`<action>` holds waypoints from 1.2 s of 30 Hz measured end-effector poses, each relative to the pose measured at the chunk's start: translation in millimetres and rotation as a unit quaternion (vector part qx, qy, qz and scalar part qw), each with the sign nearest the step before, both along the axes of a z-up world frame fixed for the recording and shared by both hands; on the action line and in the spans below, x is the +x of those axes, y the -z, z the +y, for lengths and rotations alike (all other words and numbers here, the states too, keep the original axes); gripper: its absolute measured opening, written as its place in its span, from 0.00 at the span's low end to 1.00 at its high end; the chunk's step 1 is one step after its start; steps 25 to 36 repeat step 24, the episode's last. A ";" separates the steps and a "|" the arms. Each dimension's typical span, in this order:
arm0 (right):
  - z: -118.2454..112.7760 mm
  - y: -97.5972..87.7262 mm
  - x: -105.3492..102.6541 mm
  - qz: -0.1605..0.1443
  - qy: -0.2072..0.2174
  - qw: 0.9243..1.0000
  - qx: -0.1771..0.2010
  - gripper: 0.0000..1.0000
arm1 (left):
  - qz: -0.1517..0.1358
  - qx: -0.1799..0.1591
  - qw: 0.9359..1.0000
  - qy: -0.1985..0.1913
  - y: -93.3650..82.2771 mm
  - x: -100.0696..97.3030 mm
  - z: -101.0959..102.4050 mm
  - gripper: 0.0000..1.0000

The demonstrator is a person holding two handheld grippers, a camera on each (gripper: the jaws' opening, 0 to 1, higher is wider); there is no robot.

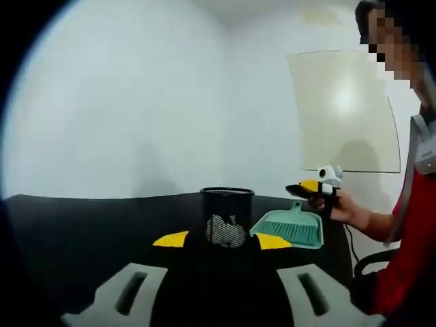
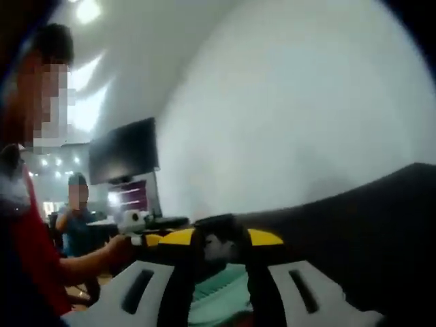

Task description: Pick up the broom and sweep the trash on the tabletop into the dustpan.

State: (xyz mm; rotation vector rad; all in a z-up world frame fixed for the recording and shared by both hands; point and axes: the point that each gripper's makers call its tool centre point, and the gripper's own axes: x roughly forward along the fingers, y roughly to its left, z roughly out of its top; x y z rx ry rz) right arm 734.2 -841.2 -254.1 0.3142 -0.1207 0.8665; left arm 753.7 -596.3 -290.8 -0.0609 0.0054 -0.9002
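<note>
Black mesh bin [image 1: 227, 216], crumpled paper [image 1: 225, 231] inside

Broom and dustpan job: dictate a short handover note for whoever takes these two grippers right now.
Left gripper: open, jaws spread, aimed at the black mesh cup on the black table.
Right gripper: open, holding nothing I can confirm, poised over the teal broom and dustpan, which lie together beside the cup.
Pale crumpled stuff shows through the cup's mesh.
Done: nothing yet; the broom is not lifted.
Left: grasp the broom, steady the dustpan, sweep the trash in.
</note>
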 end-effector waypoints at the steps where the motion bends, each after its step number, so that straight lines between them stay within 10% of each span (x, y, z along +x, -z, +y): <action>1: -0.4 -0.3 -0.7 0.000 0.000 1.000 0.001 0.29 | -0.001 0.002 1.000 -0.002 0.3 0.3 0.4 0.33; 36: -2.0 0.1 0.2 0.005 0.000 1.000 0.004 0.29 | 0.009 0.006 1.000 0.000 4.2 1.1 0.6 0.30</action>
